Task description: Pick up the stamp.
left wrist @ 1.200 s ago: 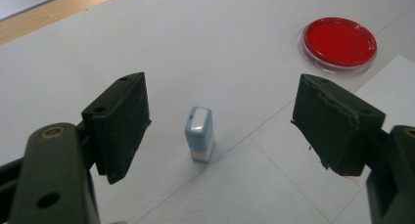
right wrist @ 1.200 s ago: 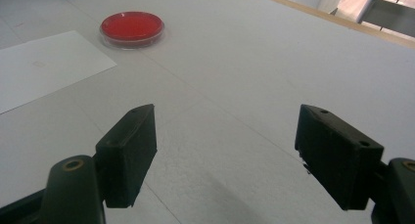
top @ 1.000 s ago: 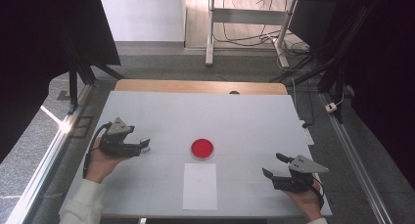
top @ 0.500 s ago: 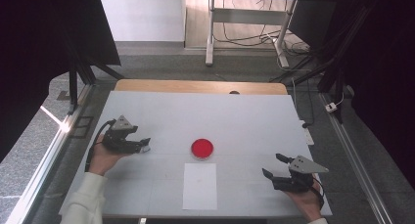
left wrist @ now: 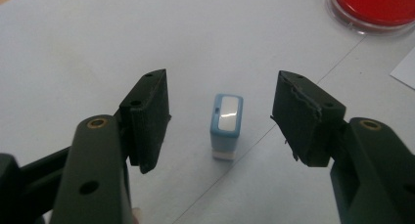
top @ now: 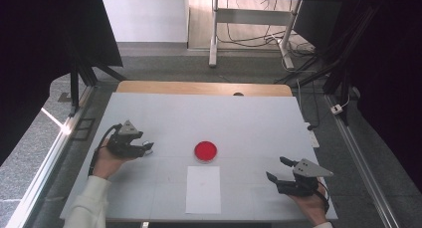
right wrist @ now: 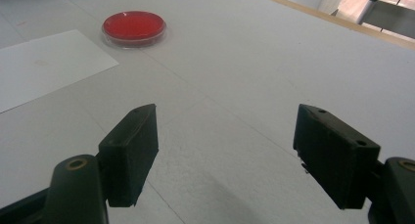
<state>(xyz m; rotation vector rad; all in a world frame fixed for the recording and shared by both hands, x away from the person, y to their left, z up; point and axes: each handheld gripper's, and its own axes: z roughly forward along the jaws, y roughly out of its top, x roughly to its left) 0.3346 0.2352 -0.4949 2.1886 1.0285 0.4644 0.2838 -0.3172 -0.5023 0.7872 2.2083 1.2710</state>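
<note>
Small blue-and-white rectangular stamp block (left wrist: 226,126) standing upright on white table (top: 209,113), between the left gripper (left wrist: 220,121) jaws, untouched, jaws just been closing, gaps both sides, near red dish (top: 205,151).

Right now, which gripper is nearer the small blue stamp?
Left. The left gripper straddles the blue stamp, pads not touching; the right gripper rests far across the table.

A pale grey table (top: 209,113) with a wooden far edge stands on grey carpet (top: 164,68), with dark curtains (top: 45,49) at both sides and a white-legged desk (top: 214,34) beyond.
</note>
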